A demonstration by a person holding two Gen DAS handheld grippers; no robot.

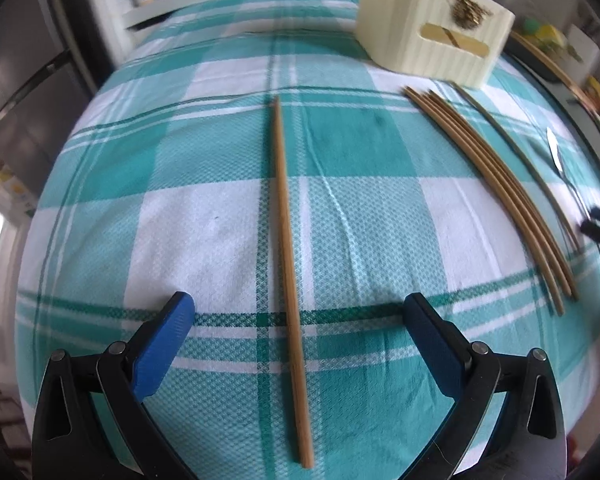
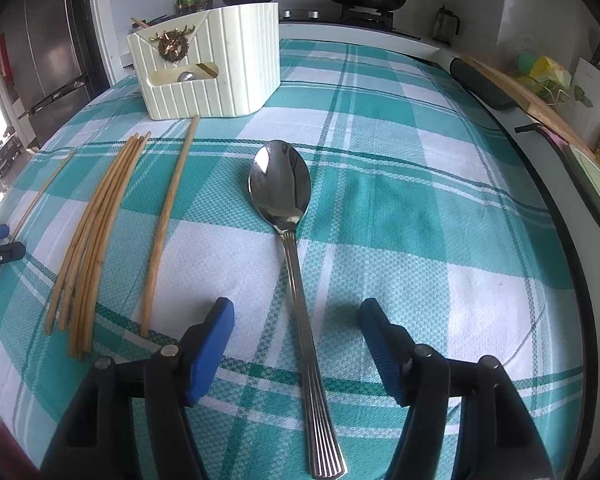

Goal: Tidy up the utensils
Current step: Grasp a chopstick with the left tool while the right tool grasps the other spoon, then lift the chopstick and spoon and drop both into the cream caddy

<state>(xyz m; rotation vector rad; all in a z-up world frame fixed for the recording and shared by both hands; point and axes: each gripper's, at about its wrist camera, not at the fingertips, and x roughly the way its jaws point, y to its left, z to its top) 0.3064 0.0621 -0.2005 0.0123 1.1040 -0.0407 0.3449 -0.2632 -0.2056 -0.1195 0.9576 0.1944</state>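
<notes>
Checked tablecloth (image 2: pixel 380 208) | chopstick (image 1: pixel 288 220) between wide-open left tongs (image 1: pixel 298 312) | spoon (image 2: pixel 288 216) between wide-open right tongs (image 2: pixel 296 316)

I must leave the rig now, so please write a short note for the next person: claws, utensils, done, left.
Left claw: open, empty, straddling a single brown wooden chopstick on the teal checked tablecloth.
Right claw: open, empty, straddling the handle of the shiny steel spoon.
Bundle of wooden chopsticks and one more loose chopstick lie between them.
Cream ribbed utensil holder stands behind; something already inside.
Left: everything lying on the cloth.
</notes>
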